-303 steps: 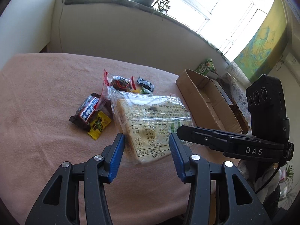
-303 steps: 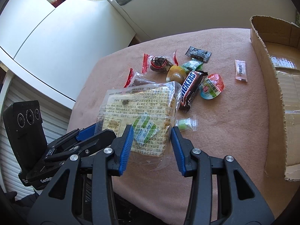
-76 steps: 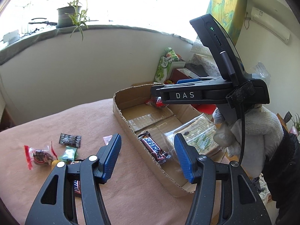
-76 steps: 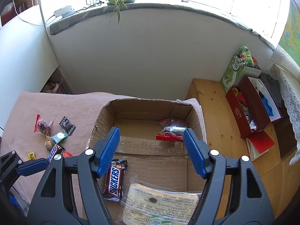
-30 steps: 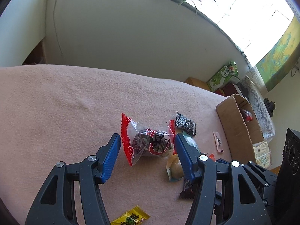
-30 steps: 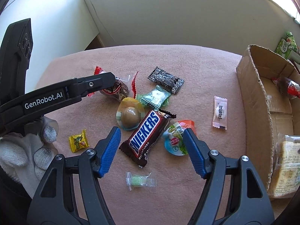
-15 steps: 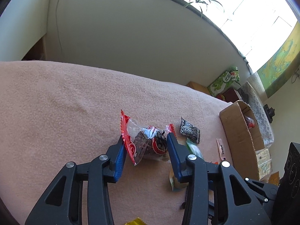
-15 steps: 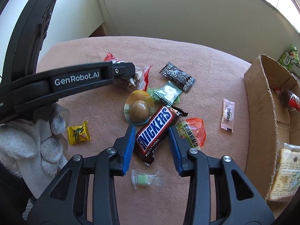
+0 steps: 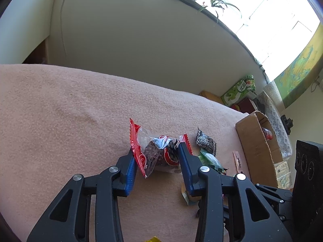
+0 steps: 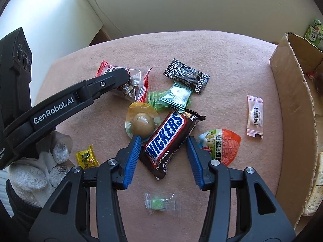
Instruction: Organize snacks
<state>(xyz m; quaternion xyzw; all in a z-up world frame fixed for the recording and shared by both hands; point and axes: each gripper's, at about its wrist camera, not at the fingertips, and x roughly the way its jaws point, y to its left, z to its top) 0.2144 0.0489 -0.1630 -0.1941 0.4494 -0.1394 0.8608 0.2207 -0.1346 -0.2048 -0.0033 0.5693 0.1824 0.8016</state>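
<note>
Left claw (image 9: 156,162) pinches the red-edged snack bag (image 9: 155,151); right claw (image 10: 162,158), just reopening, straddles the chocolate bar (image 10: 169,139) unpinched. Next: squeeze the bar, then carry both to the box (image 10: 292,104) on the right.

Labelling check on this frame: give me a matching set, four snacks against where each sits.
Things:
1. Snickers bar
2. red-edged clear packet
3. pink sachet
4. small yellow candy

Places:
A. near the gloved hand
B. between the right tool fingers
C. between the left tool fingers
D. alone beside the cardboard box

Pairs: 1-B, 2-C, 3-D, 4-A
</note>
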